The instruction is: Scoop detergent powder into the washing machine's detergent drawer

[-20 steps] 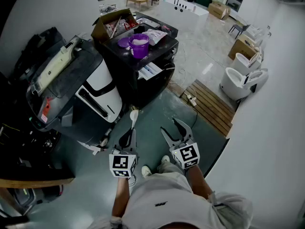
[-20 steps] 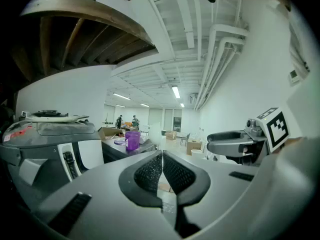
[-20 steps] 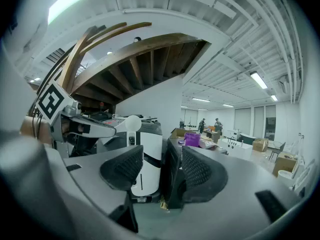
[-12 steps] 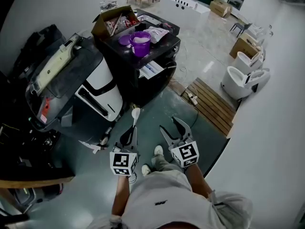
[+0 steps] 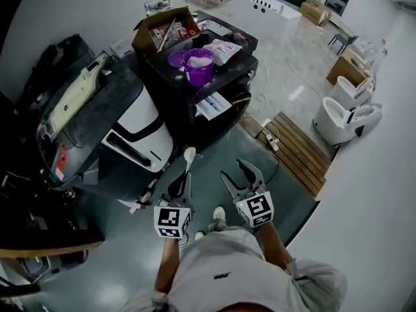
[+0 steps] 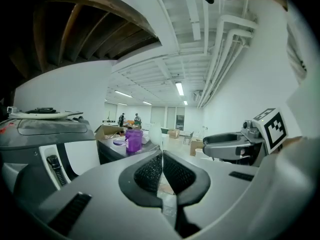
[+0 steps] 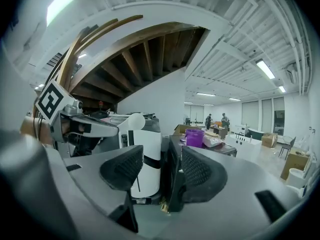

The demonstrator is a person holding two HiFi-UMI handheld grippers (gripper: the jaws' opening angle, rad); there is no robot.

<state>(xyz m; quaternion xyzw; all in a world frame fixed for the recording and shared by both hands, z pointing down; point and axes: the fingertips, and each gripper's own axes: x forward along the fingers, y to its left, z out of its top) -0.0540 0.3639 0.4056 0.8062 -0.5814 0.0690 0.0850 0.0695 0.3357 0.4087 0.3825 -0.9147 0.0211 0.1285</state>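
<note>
My left gripper [image 5: 184,181] is shut on the handle of a white scoop [image 5: 189,155], whose bowl points forward toward the machines. The scoop's bowl [image 6: 155,134] shows just past the closed jaws in the left gripper view. My right gripper [image 5: 235,173] is beside it, open and holding nothing. A purple detergent tub [image 5: 199,64] with white powder stands on top of a black machine [image 5: 224,83], well ahead of both grippers. It also appears in the right gripper view as the purple tub [image 7: 194,137]. I cannot make out a detergent drawer.
A white-fronted appliance with a dark lid [image 5: 140,119] stands left of the black machine. An open cardboard box [image 5: 159,34] and a bag [image 5: 224,51] sit by the tub. A wooden slat platform [image 5: 296,148] and white toilets [image 5: 344,112] are to the right. The person's shoes [image 5: 218,213] stand on green floor.
The person has stepped forward: the machines and the purple tub sit slightly lower and closer in the head view. Both grippers hold the same pose, with the scoop still gripped.
</note>
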